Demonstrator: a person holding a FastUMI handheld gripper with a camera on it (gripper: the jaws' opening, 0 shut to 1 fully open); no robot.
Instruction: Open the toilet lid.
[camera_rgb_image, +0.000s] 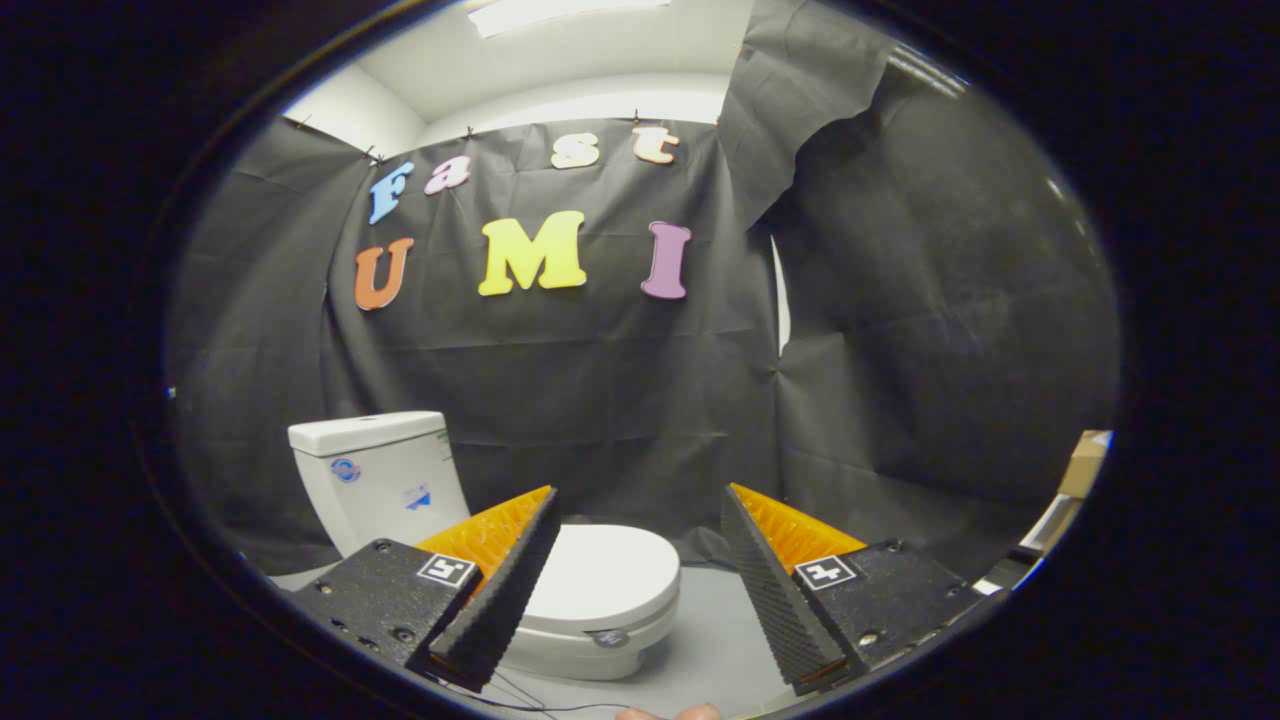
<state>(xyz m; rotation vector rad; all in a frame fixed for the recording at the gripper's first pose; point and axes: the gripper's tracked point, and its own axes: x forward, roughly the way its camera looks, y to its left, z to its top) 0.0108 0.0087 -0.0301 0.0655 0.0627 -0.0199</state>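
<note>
Two fingers apart, tool (640, 515) nr closed toilet lid (610, 575)

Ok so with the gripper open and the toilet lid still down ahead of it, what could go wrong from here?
1. The gripper is open with nothing between its fingers, and the toilet lid lies ahead, nearer one finger; the approach may come in off-centre.
2. The lid lies flat and closed on the bowl, with little edge to catch, so a finger may slip off its smooth top.
3. The tank stands behind the lid; a hard lift could knock the lid against it.
</note>
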